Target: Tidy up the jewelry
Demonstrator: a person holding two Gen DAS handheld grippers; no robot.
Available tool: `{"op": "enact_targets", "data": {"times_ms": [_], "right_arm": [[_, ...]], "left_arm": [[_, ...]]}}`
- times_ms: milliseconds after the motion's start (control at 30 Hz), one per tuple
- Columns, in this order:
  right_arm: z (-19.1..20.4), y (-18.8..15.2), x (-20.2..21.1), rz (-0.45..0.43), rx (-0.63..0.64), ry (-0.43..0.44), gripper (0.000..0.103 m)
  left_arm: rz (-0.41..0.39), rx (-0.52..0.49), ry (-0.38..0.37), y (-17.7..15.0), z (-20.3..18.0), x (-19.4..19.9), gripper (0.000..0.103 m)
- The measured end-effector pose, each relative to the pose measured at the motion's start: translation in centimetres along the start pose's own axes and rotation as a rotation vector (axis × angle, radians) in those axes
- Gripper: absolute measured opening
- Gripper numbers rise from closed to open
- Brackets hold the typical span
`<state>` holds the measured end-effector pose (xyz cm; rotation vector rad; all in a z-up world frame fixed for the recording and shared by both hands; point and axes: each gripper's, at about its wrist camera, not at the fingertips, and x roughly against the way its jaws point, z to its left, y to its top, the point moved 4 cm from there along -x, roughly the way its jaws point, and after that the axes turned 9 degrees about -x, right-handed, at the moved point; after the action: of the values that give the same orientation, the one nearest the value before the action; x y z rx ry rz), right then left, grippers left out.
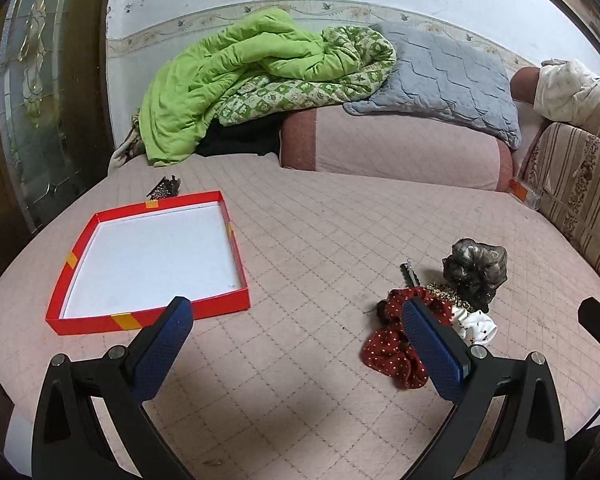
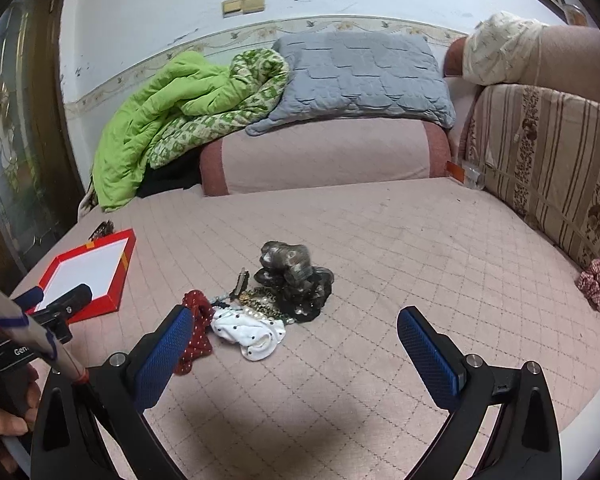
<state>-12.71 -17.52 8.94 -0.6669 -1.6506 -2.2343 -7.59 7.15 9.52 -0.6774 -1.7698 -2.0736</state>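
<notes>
A heap of scrunchies and hair clips (image 2: 268, 304) lies right of an empty red tray (image 1: 148, 256); both grippers' jaws gape apart, holding nothing.

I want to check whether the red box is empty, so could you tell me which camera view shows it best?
The left wrist view: the red box lies close and whole, its white floor bare. In the right wrist view the red box is small at the left edge, partly hidden by the left hand-held gripper.
</notes>
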Motion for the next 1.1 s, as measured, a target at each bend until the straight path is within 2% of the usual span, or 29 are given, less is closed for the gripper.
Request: {"op": "enact_targets", "data": {"times_ms": [1100], "right_arm": [[0.68, -0.42, -0.78, 0.019, 0.014, 0.001, 0.103]], "left_arm": [[0.017, 0.007, 0.015, -0.18, 0.11, -0.25, 0.103]]}}
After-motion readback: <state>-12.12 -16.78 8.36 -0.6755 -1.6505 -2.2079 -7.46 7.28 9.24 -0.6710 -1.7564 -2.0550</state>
